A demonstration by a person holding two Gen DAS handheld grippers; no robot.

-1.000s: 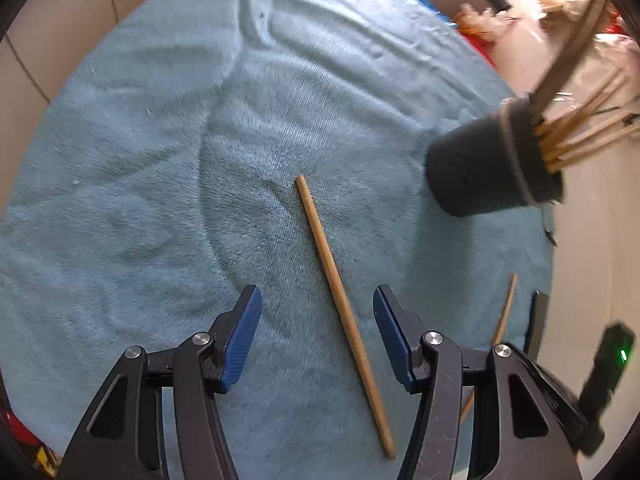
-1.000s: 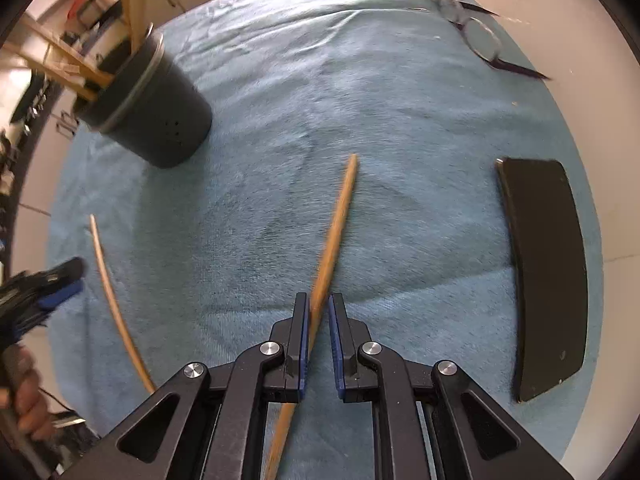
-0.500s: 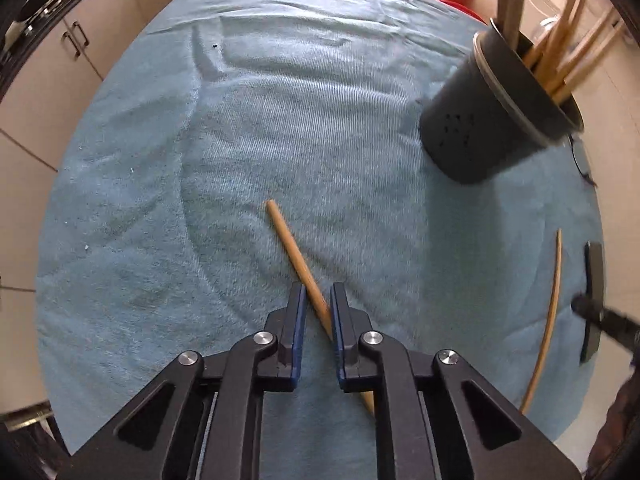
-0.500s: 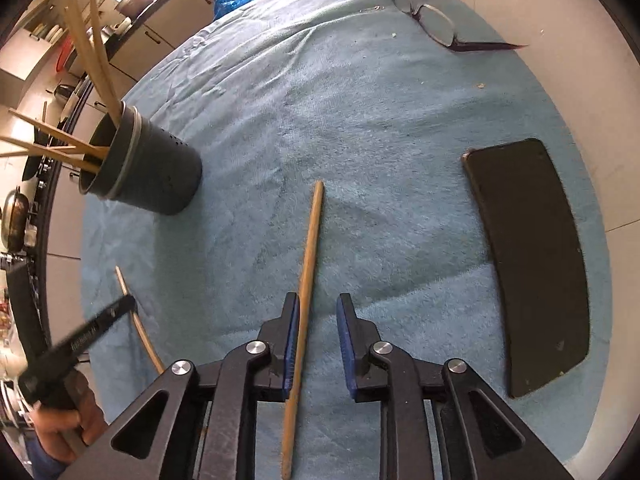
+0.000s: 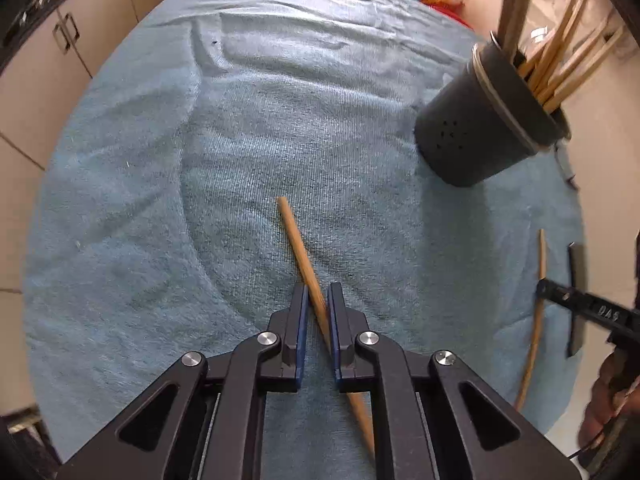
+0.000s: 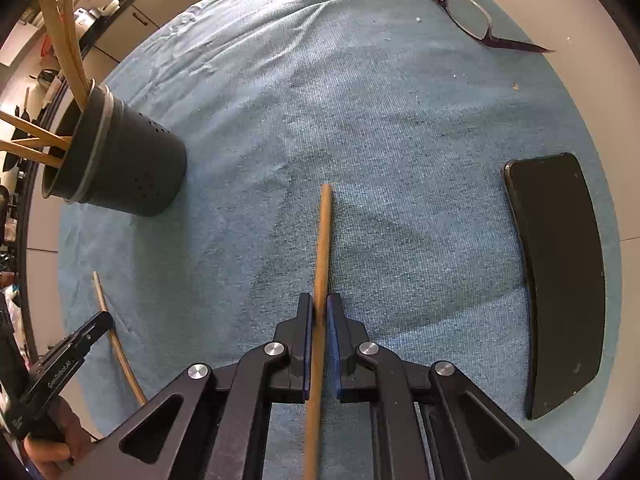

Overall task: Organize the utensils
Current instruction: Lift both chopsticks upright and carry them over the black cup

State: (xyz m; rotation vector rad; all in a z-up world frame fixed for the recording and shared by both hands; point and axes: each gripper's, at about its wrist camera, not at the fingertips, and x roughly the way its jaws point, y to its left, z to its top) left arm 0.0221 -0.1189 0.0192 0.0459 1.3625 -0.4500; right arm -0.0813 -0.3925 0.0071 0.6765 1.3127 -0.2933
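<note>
Wide apart a second ago, the jaws of the left gripper [image 5: 316, 312] now clamp a long round wooden chopstick [image 5: 294, 236] pointing ahead, the right gripper [image 6: 319, 320] clamps a second wooden chopstick [image 6: 325, 232] likewise, and either could swivel in that thin pinch and miss the dark perforated cylindrical holder [image 5: 468, 136] ahead-right of the left jaws.

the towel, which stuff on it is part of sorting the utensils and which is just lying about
Part of the job:
- chopstick in the left gripper
- chopstick in the right gripper
- dark utensil holder with sticks in it

Just lying about:
- eyeglasses
- black phone
- blue towel itself, only the surface
</note>
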